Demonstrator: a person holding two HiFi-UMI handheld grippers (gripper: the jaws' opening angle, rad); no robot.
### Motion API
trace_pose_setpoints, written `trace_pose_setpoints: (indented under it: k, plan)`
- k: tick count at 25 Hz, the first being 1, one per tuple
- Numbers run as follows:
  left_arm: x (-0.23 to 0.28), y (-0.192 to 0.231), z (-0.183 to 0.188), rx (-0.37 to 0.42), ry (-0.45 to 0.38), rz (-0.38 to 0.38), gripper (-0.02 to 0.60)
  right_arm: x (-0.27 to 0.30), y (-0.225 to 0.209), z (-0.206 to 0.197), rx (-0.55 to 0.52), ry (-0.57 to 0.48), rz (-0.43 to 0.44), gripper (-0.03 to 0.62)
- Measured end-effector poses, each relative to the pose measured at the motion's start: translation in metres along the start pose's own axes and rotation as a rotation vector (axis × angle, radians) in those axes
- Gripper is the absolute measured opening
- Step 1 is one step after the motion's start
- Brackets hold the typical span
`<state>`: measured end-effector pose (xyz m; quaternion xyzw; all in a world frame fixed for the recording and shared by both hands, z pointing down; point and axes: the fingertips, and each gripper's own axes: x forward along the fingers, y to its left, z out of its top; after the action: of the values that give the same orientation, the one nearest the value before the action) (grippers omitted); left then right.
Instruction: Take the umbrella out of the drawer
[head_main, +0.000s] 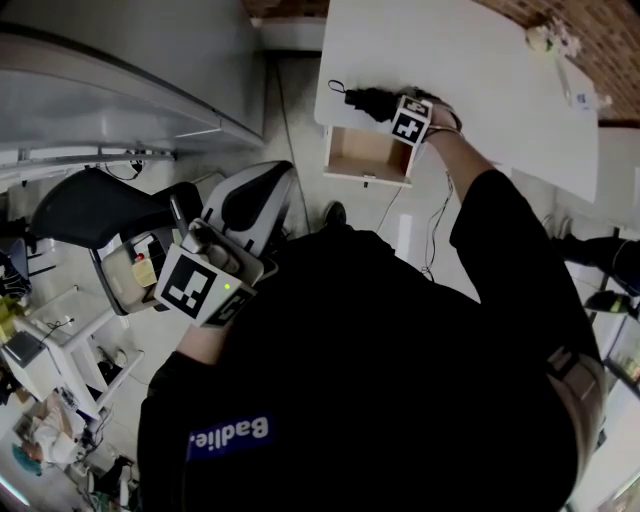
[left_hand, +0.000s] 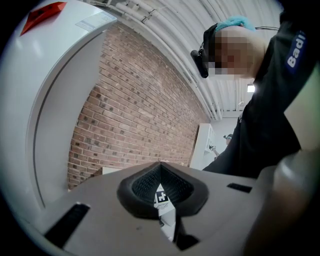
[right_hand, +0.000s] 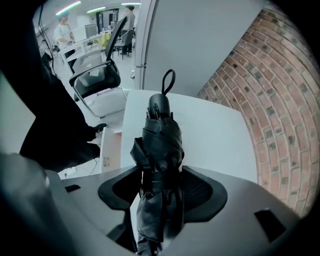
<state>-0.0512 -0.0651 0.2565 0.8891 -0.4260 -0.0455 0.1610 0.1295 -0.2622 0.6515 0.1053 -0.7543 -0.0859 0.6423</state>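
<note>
A folded black umbrella (right_hand: 159, 165) with a wrist loop at its far end is clamped between the jaws of my right gripper (right_hand: 160, 200). In the head view the umbrella (head_main: 368, 100) pokes out left of the right gripper (head_main: 392, 112) over the white table (head_main: 480, 90), just above the open wooden drawer (head_main: 365, 155). The drawer's inside looks bare. My left gripper (head_main: 180, 225) hangs low beside my body, away from the table. Seen from its own camera, the left gripper (left_hand: 162, 197) is shut with nothing in it.
A black office chair (head_main: 90, 205) and a grey chair (head_main: 250, 205) stand on the floor left of the table. A brick wall (right_hand: 272, 110) runs along the table's far side. Small items (head_main: 550, 40) lie at the table's far corner. Cluttered shelves (head_main: 50, 340) sit at the lower left.
</note>
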Motion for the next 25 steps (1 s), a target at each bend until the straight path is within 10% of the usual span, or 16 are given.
trace_pose_setpoints:
  k: [7, 25]
  plan:
    - [0.006, -0.006, 0.006, 0.018, -0.008, -0.071, 0.002, -0.041, -0.007, -0.008, 0.299, -0.163, -0.019, 0.258]
    - [-0.011, -0.026, 0.016, 0.04, -0.014, -0.28, 0.002, -0.225, 0.068, 0.113, 0.524, -0.672, -0.031, 0.194]
